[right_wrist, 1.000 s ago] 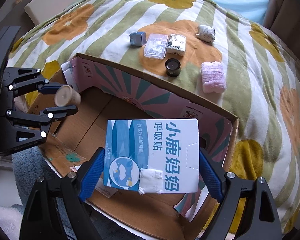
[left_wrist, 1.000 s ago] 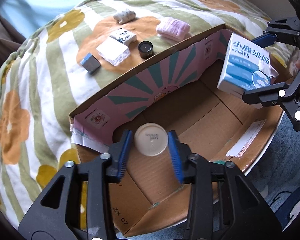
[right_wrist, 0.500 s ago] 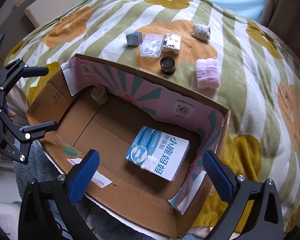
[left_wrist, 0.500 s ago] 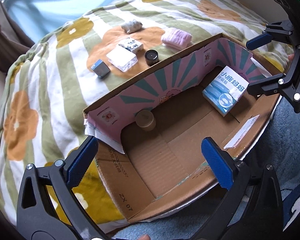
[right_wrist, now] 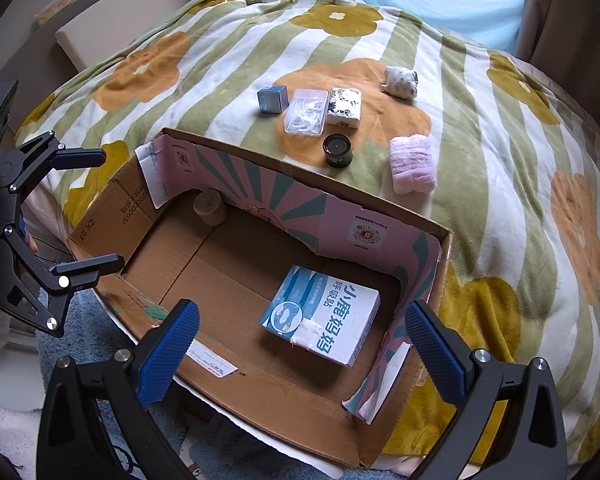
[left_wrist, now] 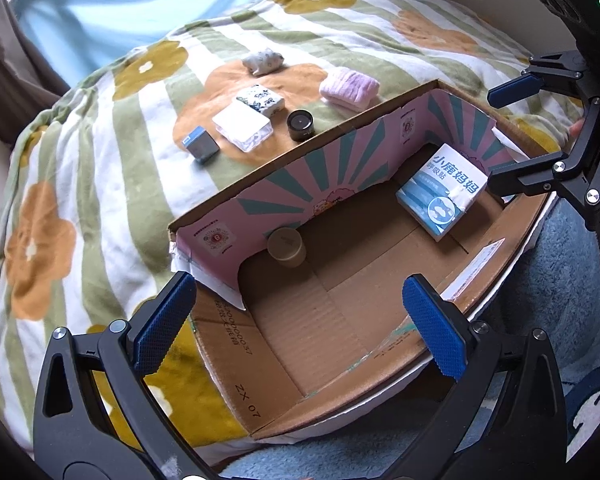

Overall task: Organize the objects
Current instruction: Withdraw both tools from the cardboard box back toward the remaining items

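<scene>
An open cardboard box (left_wrist: pixel 340 312) (right_wrist: pixel 236 276) lies at the near edge of a flowered blanket. Inside it, a small tan round jar (left_wrist: pixel 287 247) (right_wrist: pixel 209 208) stands at the left end by the pink wall, and a blue-and-white carton (left_wrist: pixel 442 193) (right_wrist: pixel 322 314) lies flat at the right end. My left gripper (left_wrist: pixel 300 328) (right_wrist: pixel 88 208) hangs open above the box's left part, nothing between its fingers. My right gripper (right_wrist: pixel 302 346) (left_wrist: pixel 504 138) stands open above the carton, apart from it.
On the blanket (left_wrist: pixel 80 168) beyond the box lie a small grey-blue cube (right_wrist: pixel 273 99), a clear plastic case (right_wrist: pixel 306 111), a patterned packet (right_wrist: pixel 344 106), a black round jar (right_wrist: pixel 337 151), a pink folded cloth (right_wrist: pixel 413 164) and a white patterned bundle (right_wrist: pixel 399 81). Blue carpet lies below the box.
Both grippers have opened wide. The left let go of the tan jar and the right let go of the carton; both things now rest on the box floor. The left gripper rose slightly.
</scene>
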The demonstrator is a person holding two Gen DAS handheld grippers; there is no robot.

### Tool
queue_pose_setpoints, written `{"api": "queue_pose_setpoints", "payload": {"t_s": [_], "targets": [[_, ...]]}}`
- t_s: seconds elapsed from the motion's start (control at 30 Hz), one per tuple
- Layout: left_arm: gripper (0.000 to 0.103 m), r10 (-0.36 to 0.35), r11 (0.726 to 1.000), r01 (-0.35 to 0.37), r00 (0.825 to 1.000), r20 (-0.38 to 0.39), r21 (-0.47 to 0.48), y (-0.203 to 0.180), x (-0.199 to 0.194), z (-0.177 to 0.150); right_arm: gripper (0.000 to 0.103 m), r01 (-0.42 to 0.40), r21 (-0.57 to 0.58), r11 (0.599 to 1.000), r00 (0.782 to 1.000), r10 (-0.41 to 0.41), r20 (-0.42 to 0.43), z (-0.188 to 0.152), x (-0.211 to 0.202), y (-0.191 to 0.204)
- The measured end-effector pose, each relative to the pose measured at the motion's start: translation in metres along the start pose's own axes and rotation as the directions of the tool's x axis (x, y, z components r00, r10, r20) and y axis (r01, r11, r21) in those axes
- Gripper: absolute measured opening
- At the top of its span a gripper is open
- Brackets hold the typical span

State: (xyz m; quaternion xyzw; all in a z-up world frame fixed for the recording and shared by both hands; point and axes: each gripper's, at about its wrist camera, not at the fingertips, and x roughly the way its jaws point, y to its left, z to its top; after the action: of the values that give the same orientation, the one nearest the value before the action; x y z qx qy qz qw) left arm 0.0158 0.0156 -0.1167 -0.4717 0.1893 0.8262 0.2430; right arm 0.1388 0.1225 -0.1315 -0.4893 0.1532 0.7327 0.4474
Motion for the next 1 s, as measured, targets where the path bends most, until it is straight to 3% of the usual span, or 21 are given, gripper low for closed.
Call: {"api": "queue_pose_setpoints", "payload": {"t_s": [0.5, 0.8, 1.0], "targets": [[0.103, -0.009, 1.0, 0.008, 0.999, 0.047, 0.027, 0.01, -0.029, 0.027, 0.103, 0.015, -0.019, 1.0, 0.998, -0.014, 0.057, 0.014, -0.028, -0.007], [0.103, 0.051, 0.994, -0.059, 0.995, 0.08, 0.092, 0.025, -0.042, 0.074, 0.103, 0.07, -0.05, 0.996, 0.99, -0.064, 0.128, 0.049, -0.061, -0.02], [0.103, 0.082, 0.984, -0.092, 0.994, 0.07, 0.154, 0.043, -0.023, 0.109, 0.103, 0.16, -0.073, 0.984, 0.977, -0.147, 0.157, 0.076, -0.064, -0.036]]}}
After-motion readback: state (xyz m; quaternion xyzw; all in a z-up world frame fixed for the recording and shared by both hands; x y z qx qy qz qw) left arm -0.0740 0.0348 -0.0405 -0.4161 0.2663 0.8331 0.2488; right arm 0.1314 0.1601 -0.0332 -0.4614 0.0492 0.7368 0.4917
